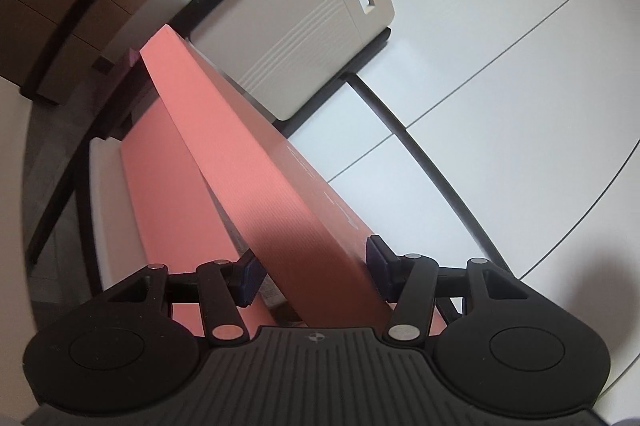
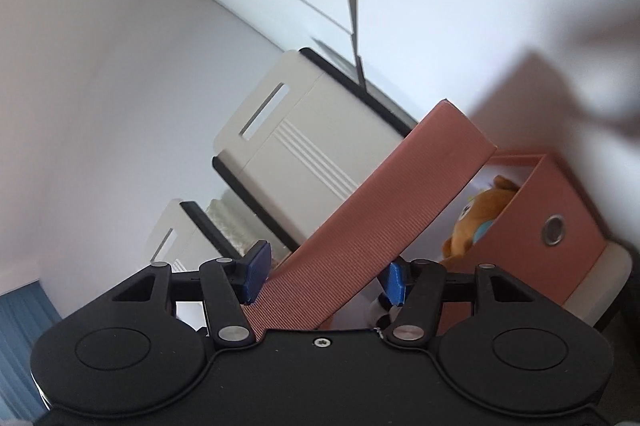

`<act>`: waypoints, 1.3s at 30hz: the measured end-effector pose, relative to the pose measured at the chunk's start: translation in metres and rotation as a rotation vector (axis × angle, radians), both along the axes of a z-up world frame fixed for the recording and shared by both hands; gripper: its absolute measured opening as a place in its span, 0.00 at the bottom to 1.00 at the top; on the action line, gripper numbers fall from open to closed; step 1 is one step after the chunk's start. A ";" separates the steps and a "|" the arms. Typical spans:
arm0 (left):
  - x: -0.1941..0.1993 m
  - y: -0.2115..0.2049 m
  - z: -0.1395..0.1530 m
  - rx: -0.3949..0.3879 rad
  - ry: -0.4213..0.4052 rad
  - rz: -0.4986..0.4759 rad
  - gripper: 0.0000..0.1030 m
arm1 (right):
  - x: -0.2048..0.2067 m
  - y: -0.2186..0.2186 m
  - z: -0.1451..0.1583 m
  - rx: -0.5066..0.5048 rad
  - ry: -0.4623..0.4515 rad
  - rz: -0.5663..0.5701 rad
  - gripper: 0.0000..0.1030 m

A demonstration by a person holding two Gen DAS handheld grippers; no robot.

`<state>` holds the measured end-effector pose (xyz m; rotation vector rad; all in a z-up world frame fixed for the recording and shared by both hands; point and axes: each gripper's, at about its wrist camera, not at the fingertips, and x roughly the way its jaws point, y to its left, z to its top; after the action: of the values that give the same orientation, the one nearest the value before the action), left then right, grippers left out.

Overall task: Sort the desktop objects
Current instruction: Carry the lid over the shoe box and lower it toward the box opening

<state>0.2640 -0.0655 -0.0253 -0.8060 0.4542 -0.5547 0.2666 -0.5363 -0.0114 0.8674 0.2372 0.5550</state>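
White walls and a white counter (image 1: 500, 74) are filling most of both views, with a pale bin (image 1: 320, 38) that has a slot handle standing at the back.

Both tongs are holding the same thing: the pink lid (image 1: 256, 162) of a pink box (image 2: 560, 210). The left tongs (image 1: 316, 270) are partly open, with the blue pads (image 1: 376, 252) pressing on one end of the lid. The right tongs (image 2: 326, 274) are also partly open and are gripping the other end. The lid is tilting up in the air, just over the box. The box is sitting on the counter near the wall, and a brown plush toy (image 2: 480, 218) is lying inside it.

The lid looks light, like ribbed cardboard. It looks stiff, but it could probably bend or dent if it is squeezed hard. The ribbed sides may be helping the pads not to slip. Holding it at both short ends seems best, because it is long and could tip if held by one end only. Both ends probably need to come down level so the lid can slide over the box.
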 end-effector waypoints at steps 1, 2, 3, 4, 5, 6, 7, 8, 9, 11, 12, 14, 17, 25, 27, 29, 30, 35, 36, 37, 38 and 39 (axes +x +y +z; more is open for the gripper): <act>0.009 -0.010 -0.004 0.003 -0.006 -0.008 0.58 | 0.003 -0.006 -0.004 0.002 0.005 -0.013 0.57; 0.015 -0.018 -0.007 0.008 -0.010 -0.013 0.58 | 0.005 -0.012 -0.008 0.007 0.009 -0.020 0.57; 0.022 -0.026 -0.009 0.020 -0.015 -0.019 0.58 | 0.007 -0.016 -0.012 0.013 0.008 -0.023 0.57; 0.029 -0.033 -0.011 0.032 -0.020 -0.025 0.58 | 0.009 -0.020 -0.015 0.017 -0.001 -0.024 0.57; 0.035 -0.038 -0.012 0.038 -0.023 -0.029 0.58 | 0.012 -0.023 -0.018 0.021 -0.010 -0.026 0.57; 0.040 -0.042 -0.012 0.045 -0.034 -0.028 0.58 | 0.014 -0.025 -0.021 0.026 -0.016 -0.027 0.57; 0.043 -0.046 -0.012 0.055 -0.046 -0.029 0.59 | 0.017 -0.027 -0.024 0.031 -0.017 -0.029 0.57; 0.047 -0.048 -0.011 0.066 -0.057 -0.030 0.59 | 0.021 -0.029 -0.026 0.036 -0.014 -0.030 0.57; 0.051 -0.051 -0.011 0.077 -0.069 -0.030 0.59 | 0.024 -0.030 -0.029 0.041 -0.010 -0.030 0.57; 0.059 -0.056 -0.009 0.091 -0.081 -0.033 0.59 | 0.032 -0.031 -0.034 0.047 -0.004 -0.027 0.57; 0.061 -0.058 -0.009 0.098 -0.086 -0.027 0.59 | 0.036 -0.030 -0.036 0.048 -0.004 -0.025 0.57; 0.064 -0.058 -0.012 0.108 -0.087 -0.012 0.59 | 0.043 -0.026 -0.038 0.041 -0.003 -0.025 0.57; 0.071 -0.053 -0.021 0.094 -0.060 0.014 0.59 | 0.052 -0.023 -0.043 0.030 0.017 -0.028 0.57; 0.081 -0.048 -0.040 0.047 0.000 0.097 0.60 | 0.048 -0.013 -0.044 0.023 0.046 -0.011 0.60; 0.080 -0.050 -0.037 0.050 0.005 0.125 0.60 | 0.037 -0.011 -0.045 0.040 0.052 -0.013 0.62; 0.083 -0.053 -0.035 0.062 0.010 0.138 0.60 | 0.025 -0.006 -0.045 0.045 0.054 0.000 0.62; 0.086 -0.055 -0.034 0.069 0.014 0.141 0.60 | 0.019 -0.003 -0.045 0.053 0.055 0.012 0.62; 0.088 -0.056 -0.031 0.097 0.023 0.159 0.61 | -0.001 0.023 -0.041 0.076 0.067 0.100 0.62; 0.088 -0.057 -0.028 0.111 0.028 0.165 0.63 | -0.002 0.029 -0.039 0.074 0.067 0.117 0.59; 0.089 -0.058 -0.026 0.126 0.033 0.171 0.64 | -0.003 0.036 -0.038 0.070 0.069 0.133 0.57; 0.091 -0.061 -0.021 0.160 0.040 0.176 0.66 | -0.003 0.041 -0.037 0.066 0.072 0.146 0.54; 0.093 -0.063 -0.017 0.192 0.045 0.181 0.68 | -0.004 0.047 -0.037 0.065 0.075 0.157 0.49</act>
<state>0.3569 -0.1282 -0.0420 -0.6683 0.4632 -0.3199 0.2624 -0.4895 -0.0480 0.9385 0.3594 0.6797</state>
